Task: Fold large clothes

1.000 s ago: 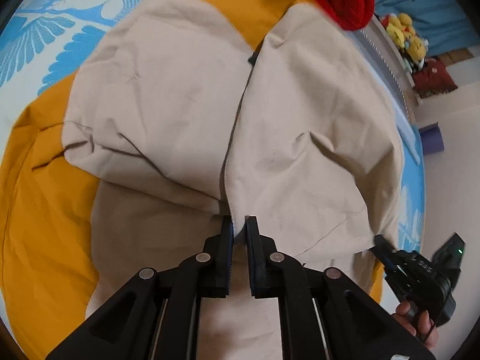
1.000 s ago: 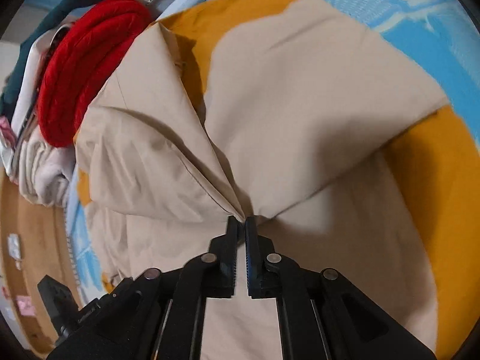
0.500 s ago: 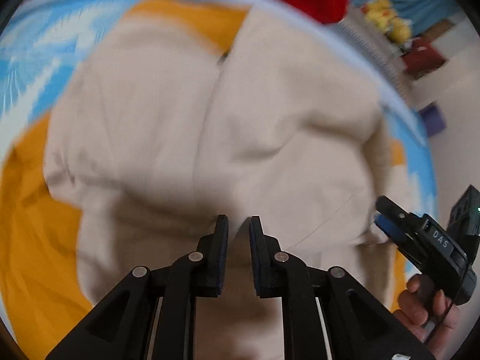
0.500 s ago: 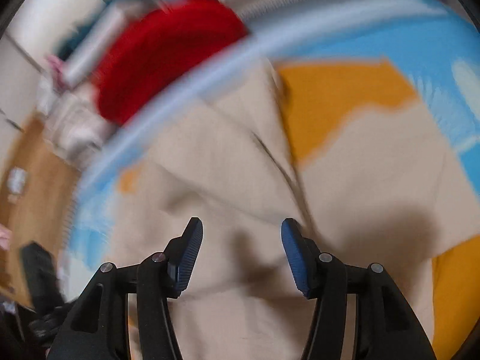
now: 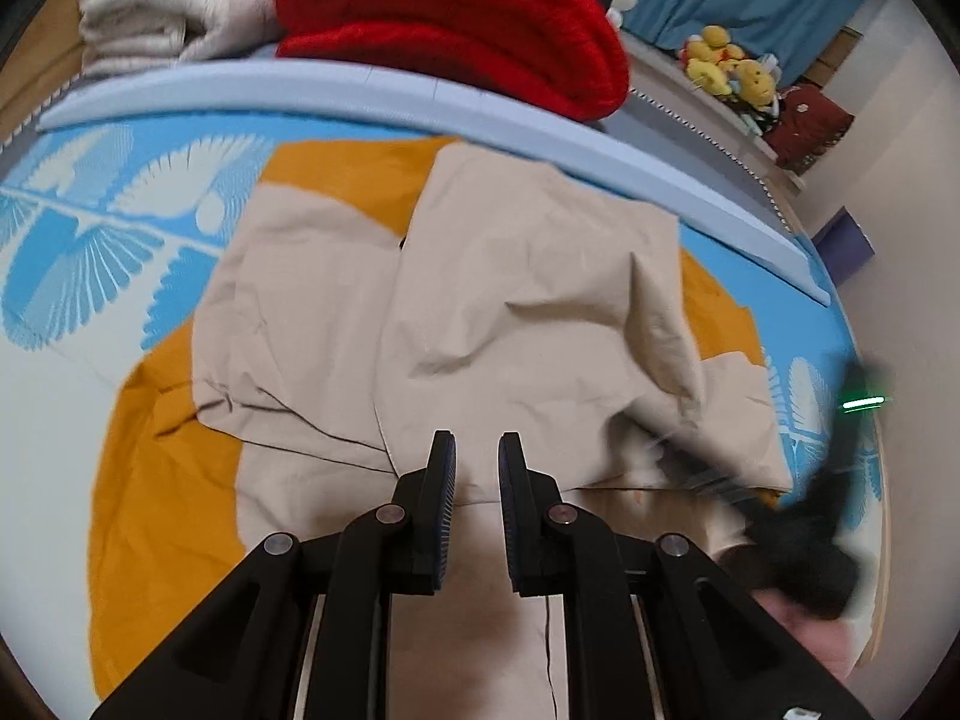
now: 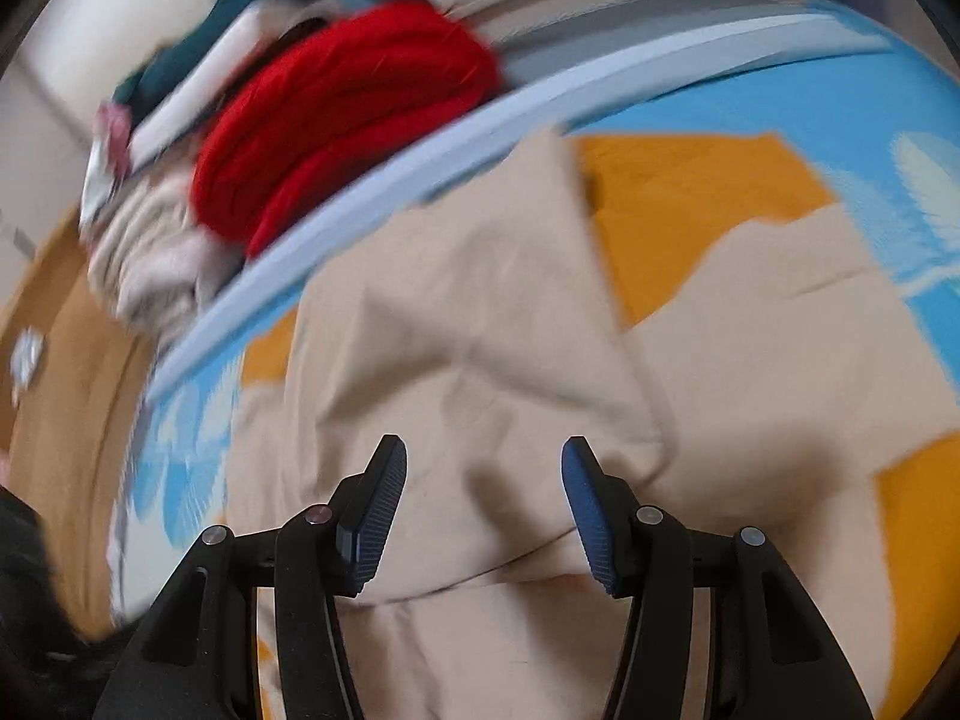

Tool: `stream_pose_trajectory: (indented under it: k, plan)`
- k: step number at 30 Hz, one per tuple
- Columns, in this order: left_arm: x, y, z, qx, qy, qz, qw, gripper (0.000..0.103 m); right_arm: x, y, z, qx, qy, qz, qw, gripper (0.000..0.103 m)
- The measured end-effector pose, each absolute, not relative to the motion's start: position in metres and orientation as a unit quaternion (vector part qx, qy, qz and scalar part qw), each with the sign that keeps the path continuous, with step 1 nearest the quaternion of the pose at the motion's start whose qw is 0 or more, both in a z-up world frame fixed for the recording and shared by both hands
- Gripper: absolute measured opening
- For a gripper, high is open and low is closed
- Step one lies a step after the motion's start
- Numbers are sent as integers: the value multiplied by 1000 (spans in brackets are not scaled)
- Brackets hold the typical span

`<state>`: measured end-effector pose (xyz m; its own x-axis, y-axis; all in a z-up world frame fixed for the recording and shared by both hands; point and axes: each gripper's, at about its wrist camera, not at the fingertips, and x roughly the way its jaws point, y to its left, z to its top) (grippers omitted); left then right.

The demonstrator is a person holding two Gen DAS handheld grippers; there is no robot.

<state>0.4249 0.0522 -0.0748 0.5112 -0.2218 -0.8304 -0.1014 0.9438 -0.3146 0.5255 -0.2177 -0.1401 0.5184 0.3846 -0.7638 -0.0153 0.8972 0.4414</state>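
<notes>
A large beige garment (image 5: pixel 516 312) lies on an orange cloth (image 5: pixel 162 456) over a blue patterned mat (image 5: pixel 90 240). Its two side parts are folded in and meet along a middle seam. My left gripper (image 5: pixel 477 456) hovers just above the garment's near part with its jaws a little apart and nothing between them. My right gripper (image 6: pixel 483 468) is wide open and empty above the same garment (image 6: pixel 480 324). In the left wrist view the right gripper (image 5: pixel 840 480) is a dark blur at the garment's right edge.
A folded red knit (image 5: pixel 456 18) and a pale folded garment (image 5: pixel 162 6) lie beyond the mat's pale blue rim (image 5: pixel 420 108). Yellow plush toys (image 5: pixel 729 69) sit at the far right. Wooden floor (image 6: pixel 54 360) shows left in the right wrist view.
Both grippers were shut on beige fabric a second ago and have let go. The folded parts now lie flat. Both grippers have pulled back and tilted up; the right opened wide.
</notes>
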Motion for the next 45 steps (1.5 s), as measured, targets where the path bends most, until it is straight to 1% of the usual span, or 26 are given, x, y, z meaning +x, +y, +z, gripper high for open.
stream_pose_trajectory:
  k: [2, 3, 5, 7, 12, 15, 18, 21, 22, 23, 24, 25, 27, 31, 34, 36, 38, 39, 41, 42, 45]
  plan:
    - [425, 50, -66, -159, 486, -35, 859, 12, 528, -205, -168, 147, 531, 111, 827, 55]
    - [423, 50, -64, -160, 483, -29, 860, 12, 523, -208, -175, 136, 536, 101, 827, 55]
    - [416, 57, -55, -176, 470, -17, 865, 12, 518, -211, -165, 129, 524, 94, 837, 55]
    - [407, 59, -42, -179, 451, -14, 875, 12, 510, -210, -141, 121, 492, 103, 856, 55]
    - [381, 59, -4, -126, 410, -26, 903, 13, 470, -203, -54, 122, 372, 111, 914, 55]
    - [363, 74, 14, -135, 395, -28, 908, 13, 438, -197, -8, 102, 318, 127, 934, 55]
    - [343, 87, 28, -129, 377, -21, 917, 13, 402, -186, 31, 72, 284, 131, 947, 55]
    - [320, 94, 38, -106, 362, -27, 926, 13, 358, -199, 50, 73, 282, 123, 949, 55]
    - [310, 96, 41, -90, 357, -27, 929, 13, 344, -207, 54, 71, 285, 121, 948, 52]
    - [301, 98, 44, -78, 356, -19, 931, 13, 328, -214, 59, 67, 287, 116, 949, 42]
    - [291, 102, 47, -76, 356, -13, 931, 12, 311, -222, 62, 63, 287, 110, 949, 35]
    - [279, 107, 49, -84, 356, -12, 931, 12, 296, -232, 63, 59, 289, 105, 950, 28]
    - [248, 117, 50, -104, 361, -13, 927, 11, 264, -257, 65, 51, 290, 81, 952, 24]
    - [185, 121, 28, -90, 388, -26, 917, 8, 211, -306, 56, 58, 302, 35, 951, 24]
    - [145, 128, 5, -54, 405, -44, 912, 8, 182, -335, 32, 53, 325, 3, 944, 25]
    - [124, 148, -8, -56, 408, -49, 910, 8, 166, -355, 11, 60, 348, -7, 935, 25]
    - [113, 178, -28, -88, 430, -33, 898, 8, 155, -373, -10, 65, 373, -22, 925, 26]
    - [111, 197, -42, -118, 455, -14, 883, 8, 149, -385, -20, 73, 386, -29, 919, 27]
    - [110, 233, -68, -197, 486, 14, 851, 8, 143, -405, -35, 94, 405, -42, 908, 32]
    - [111, 243, -76, -224, 493, 19, 840, 8, 141, -415, -41, 99, 411, -51, 905, 33]
    - [112, 262, -107, -282, 523, 41, 804, 8, 136, -434, -59, 100, 430, -68, 895, 44]
